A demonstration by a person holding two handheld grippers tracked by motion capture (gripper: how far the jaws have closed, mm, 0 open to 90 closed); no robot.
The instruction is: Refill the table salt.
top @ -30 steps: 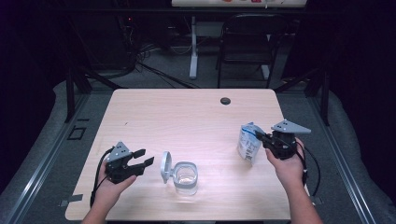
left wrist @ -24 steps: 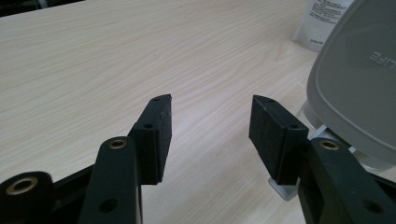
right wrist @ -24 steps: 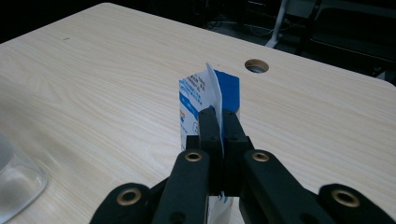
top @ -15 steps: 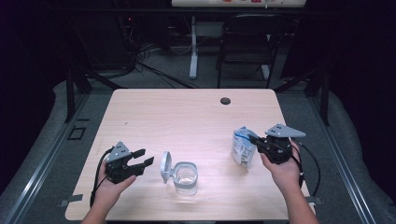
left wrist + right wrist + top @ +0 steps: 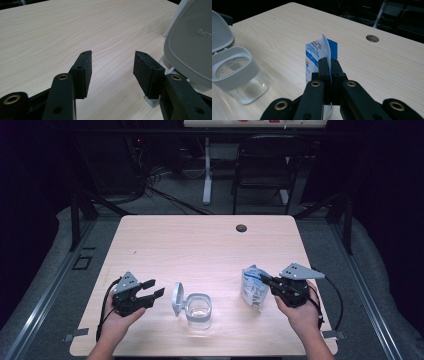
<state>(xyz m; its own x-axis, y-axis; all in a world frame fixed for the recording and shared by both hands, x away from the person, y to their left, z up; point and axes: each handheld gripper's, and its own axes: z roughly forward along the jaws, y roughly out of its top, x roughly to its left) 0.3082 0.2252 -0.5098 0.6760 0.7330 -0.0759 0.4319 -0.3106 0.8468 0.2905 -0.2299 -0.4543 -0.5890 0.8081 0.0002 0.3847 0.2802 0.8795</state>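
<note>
A blue and white pouch (image 5: 253,287) (image 5: 317,58) stands at the table's right front, and my right gripper (image 5: 266,281) (image 5: 328,66) is shut on its upper edge. A clear jar (image 5: 199,309) (image 5: 238,76) with a grey rim sits at the front middle, its grey hinged lid (image 5: 177,298) (image 5: 192,42) flipped up on the left side. My left gripper (image 5: 152,289) (image 5: 112,67) rests open just left of the lid, with nothing between its fingers.
The light wooden table (image 5: 200,245) has a round cable hole (image 5: 241,227) (image 5: 372,38) near its far edge. A dark chair (image 5: 265,165) and a white stand leg (image 5: 207,170) are behind the table.
My right gripper has carried the pouch leftward and toward the front edge, closer to the jar. The left gripper has stayed where it was.
</note>
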